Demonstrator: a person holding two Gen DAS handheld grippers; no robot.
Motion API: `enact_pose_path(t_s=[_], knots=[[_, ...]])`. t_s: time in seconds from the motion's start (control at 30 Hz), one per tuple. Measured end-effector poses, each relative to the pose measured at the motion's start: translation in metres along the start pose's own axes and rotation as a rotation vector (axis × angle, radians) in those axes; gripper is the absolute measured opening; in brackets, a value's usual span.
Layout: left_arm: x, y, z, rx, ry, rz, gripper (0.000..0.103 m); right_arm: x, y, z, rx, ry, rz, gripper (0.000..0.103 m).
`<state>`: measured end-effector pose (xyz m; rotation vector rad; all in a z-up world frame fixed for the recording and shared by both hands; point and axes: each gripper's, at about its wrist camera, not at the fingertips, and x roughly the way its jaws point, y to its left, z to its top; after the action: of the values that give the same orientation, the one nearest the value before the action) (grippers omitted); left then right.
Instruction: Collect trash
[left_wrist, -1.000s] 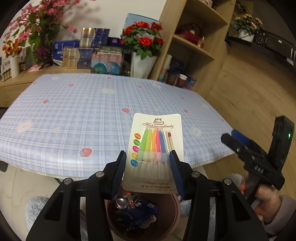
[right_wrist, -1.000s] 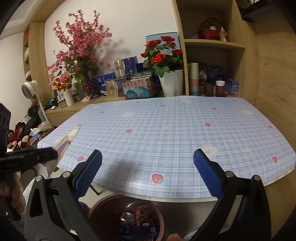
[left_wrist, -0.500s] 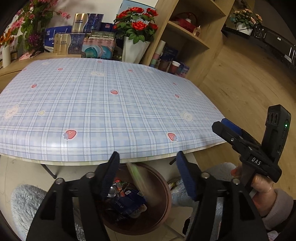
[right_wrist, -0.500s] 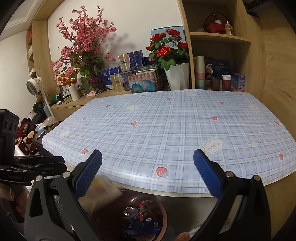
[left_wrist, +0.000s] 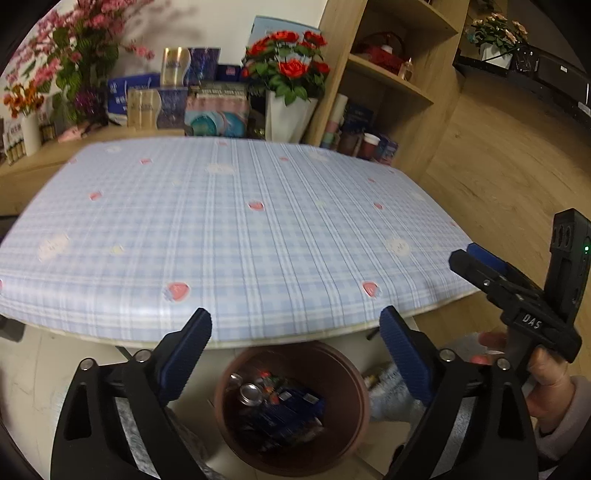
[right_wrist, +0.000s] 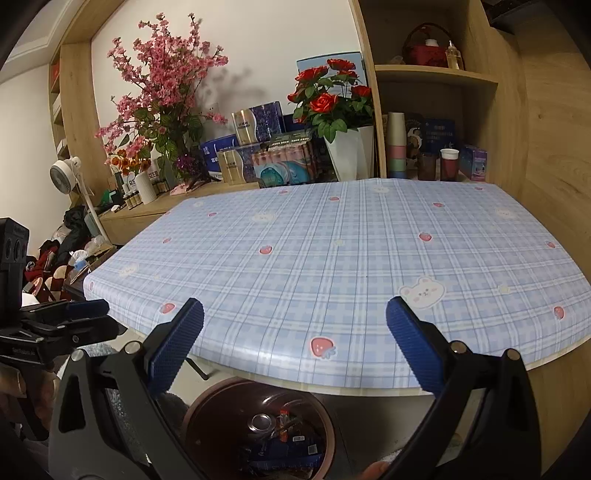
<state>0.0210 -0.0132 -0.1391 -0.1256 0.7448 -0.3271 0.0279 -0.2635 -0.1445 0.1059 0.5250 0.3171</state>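
Broadly, in order of size:

Bench (left_wrist: 258, 229) (right_wrist: 351, 258): covered in blue plaid cloth printed with strawberries and bears, filling the middle of both views; near edge runs just above the fingertips.

Wooden shelving (right_wrist: 436, 74): upper right of the frame, carrying a red basket, stacked cups and small boxes.

Pink blossom arrangement (right_wrist: 162, 85): upper left, behind the bench. Red roses in a white vase (left_wrist: 288, 77) (right_wrist: 332, 96): upper centre, beside stacked gift boxes.

Trash bin (left_wrist: 354, 373) (right_wrist: 195, 410): round, brown, on the floor below the bench's near edge, at the bottom centre of both views. Inside: a drink can (left_wrist: 251, 393) (right_wrist: 262, 421), blue wrappers (left_wrist: 284, 413) and other small litter, blurred.

Left gripper (left_wrist: 295, 347) (right_wrist: 74, 314): blue-padded fingers wide apart, holding nothing, framing the bin from above; seen from the side at the left edge of the right wrist view.

Right gripper (right_wrist: 295, 332) (left_wrist: 480, 262): fingers likewise spread and empty, above the bin; seen at the right edge of the left wrist view, gripped by a hand (left_wrist: 546, 369) in a pale sleeve.
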Motion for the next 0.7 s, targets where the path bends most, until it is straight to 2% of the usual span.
enact_pose_path(t_s=[0.17, 0.4, 0.7], knots=[[-0.013, 0.002, 0.016, 0.014, -0.049, 0.047, 0.096, -0.010, 0.006, 0.023, -0.030, -0.002, 0.042, 0.097], [-0.043, 0.001, 0.053, 0.047, -0.160, 0.156, 0.097, -0.027, 0.019, 0.063, -0.072, -0.010, 0.037, 0.097], [-0.082, -0.004, 0.093, 0.075, -0.276, 0.199, 0.097, -0.051, 0.030, 0.095, -0.102, -0.049, 0.008, 0.098]])
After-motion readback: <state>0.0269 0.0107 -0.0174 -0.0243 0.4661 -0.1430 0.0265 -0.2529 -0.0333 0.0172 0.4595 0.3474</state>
